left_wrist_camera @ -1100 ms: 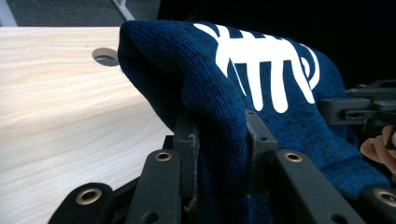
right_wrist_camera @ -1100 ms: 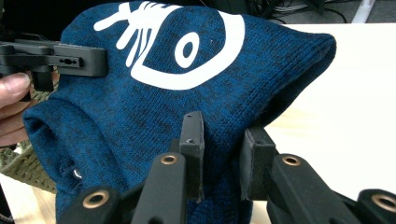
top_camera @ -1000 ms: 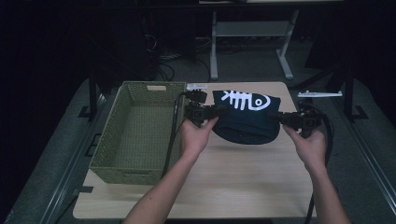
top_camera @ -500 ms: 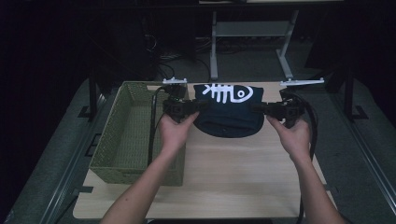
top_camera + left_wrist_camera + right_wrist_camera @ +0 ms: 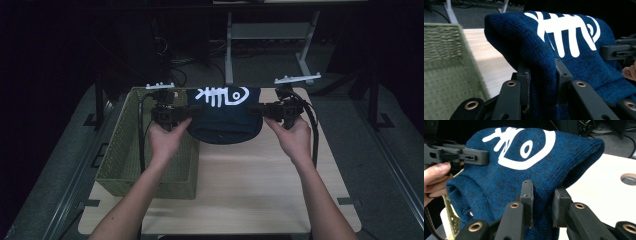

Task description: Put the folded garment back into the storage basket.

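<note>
A wooden table is seen under a green woven basket at its left side. A folded blue knit garment with a white fish-bone print is held stretched above the table, just right of the basket. Its left edge is clamped by the left gripper, its right edge by the right gripper.
</note>
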`<state>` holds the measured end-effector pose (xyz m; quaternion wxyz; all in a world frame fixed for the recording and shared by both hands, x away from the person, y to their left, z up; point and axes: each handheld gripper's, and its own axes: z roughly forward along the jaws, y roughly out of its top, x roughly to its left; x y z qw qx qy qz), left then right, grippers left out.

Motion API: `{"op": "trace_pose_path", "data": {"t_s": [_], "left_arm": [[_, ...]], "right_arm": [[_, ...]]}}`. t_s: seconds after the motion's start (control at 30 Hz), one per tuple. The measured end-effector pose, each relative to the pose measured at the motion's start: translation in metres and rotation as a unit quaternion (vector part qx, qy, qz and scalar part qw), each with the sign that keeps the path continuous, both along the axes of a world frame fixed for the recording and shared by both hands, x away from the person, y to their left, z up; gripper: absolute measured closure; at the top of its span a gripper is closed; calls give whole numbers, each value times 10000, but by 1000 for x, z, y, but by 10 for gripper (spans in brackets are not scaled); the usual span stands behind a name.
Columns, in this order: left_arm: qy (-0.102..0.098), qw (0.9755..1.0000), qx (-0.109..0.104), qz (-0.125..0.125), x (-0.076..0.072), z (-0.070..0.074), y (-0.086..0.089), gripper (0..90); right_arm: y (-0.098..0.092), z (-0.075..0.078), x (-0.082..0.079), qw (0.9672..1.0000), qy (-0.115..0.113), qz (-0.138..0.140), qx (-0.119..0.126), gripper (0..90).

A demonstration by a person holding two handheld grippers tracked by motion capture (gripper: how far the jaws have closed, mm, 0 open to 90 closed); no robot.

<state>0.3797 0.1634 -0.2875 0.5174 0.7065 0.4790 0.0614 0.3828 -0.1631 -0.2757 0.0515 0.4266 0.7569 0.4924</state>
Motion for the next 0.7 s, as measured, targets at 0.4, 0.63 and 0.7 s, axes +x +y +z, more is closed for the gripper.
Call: {"op": "trace_pose_path", "data": {"t_s": [0.4,0.63,0.7], "left_arm": [[53,9997,90,221,-2,4,46,707],[51,9995,99,302,-3,6,69,706],[72,9994,120,324,-3,6,75,706]], "right_arm": [[43,2,14,9997,81,245,-18,740],[67,3,20,9993,96,348,-24,740],[73,3,22,9992,103,385,-13,740]]}}
